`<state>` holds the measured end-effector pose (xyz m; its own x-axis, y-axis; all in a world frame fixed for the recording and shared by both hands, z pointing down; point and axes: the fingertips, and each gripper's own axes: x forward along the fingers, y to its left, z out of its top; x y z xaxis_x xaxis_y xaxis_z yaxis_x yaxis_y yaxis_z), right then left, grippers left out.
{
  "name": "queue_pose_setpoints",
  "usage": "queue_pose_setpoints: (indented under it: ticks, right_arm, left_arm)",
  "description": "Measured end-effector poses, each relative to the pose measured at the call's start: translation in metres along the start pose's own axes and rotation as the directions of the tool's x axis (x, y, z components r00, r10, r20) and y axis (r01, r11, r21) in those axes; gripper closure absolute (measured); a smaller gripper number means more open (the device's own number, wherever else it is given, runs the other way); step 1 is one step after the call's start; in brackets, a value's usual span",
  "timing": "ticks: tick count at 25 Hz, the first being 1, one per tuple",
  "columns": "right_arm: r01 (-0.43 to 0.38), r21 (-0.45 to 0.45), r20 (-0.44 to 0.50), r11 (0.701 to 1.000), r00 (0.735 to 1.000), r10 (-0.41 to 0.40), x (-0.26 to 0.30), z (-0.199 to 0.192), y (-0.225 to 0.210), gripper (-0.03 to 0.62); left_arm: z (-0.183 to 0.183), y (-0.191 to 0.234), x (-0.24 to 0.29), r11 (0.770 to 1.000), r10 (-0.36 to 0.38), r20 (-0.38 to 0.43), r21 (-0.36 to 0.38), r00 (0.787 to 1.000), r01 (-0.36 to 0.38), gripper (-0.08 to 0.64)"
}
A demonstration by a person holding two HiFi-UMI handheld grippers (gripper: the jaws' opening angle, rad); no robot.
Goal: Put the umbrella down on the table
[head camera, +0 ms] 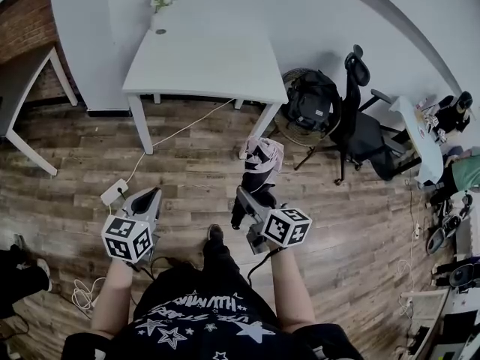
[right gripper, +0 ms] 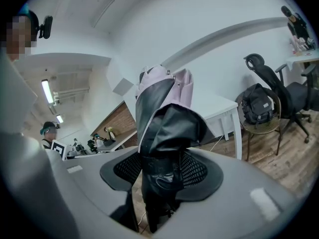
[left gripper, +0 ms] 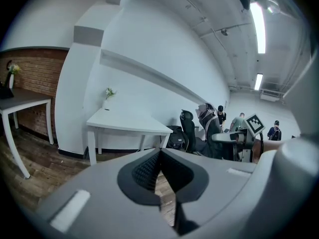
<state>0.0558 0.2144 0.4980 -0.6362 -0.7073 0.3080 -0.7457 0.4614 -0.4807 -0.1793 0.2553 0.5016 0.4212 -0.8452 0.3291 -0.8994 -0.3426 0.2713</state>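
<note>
A folded black and pale pink umbrella point(head camera: 259, 163) stands upright in my right gripper point(head camera: 241, 197), whose jaws are shut on its lower black part. In the right gripper view the umbrella point(right gripper: 162, 128) fills the middle, pinched between the ribbed pads point(right gripper: 196, 169). My left gripper point(head camera: 152, 196) is held at the left beside it, jaws shut with nothing between them; its ribbed pads point(left gripper: 144, 169) meet at the tips. The white table point(head camera: 202, 62) stands ahead by the wall, bare but for a small potted plant point(head camera: 159, 4) at its far edge.
A black office chair point(head camera: 360, 122) and a stool bearing a black backpack point(head camera: 309, 100) stand right of the table. A power strip point(head camera: 112, 193) and cable lie on the wood floor at the left. Another table point(head camera: 22, 73) stands by the brick wall.
</note>
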Motion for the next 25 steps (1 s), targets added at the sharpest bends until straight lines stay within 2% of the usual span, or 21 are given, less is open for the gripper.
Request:
queue_pose_setpoints:
  ticks: [5, 12, 20, 25]
  right_arm:
    - [0.014, -0.008, 0.005, 1.000, 1.000, -0.014, -0.006, -0.002, 0.002, 0.354]
    - [0.028, -0.005, -0.014, 1.000, 1.000, -0.028, -0.003, -0.004, -0.012, 0.353]
    - [-0.002, 0.024, -0.002, 1.000, 1.000, 0.002, 0.043, 0.016, -0.041, 0.353]
    - [-0.024, 0.019, -0.025, 1.000, 0.999, 0.024, 0.081, 0.044, -0.067, 0.353]
  left_arm:
    - [-0.008, 0.005, -0.002, 1.000, -0.002, -0.007, -0.026, 1.000, 0.002, 0.557]
    - [-0.007, 0.011, 0.007, 1.000, -0.002, -0.013, -0.028, 1.000, 0.001, 0.557]
    - [0.010, 0.026, 0.039, 1.000, 0.017, -0.028, 0.016, 0.999, -0.017, 0.557]
    - [0.030, 0.039, 0.078, 0.999, 0.043, -0.033, 0.004, 0.999, -0.043, 0.557]
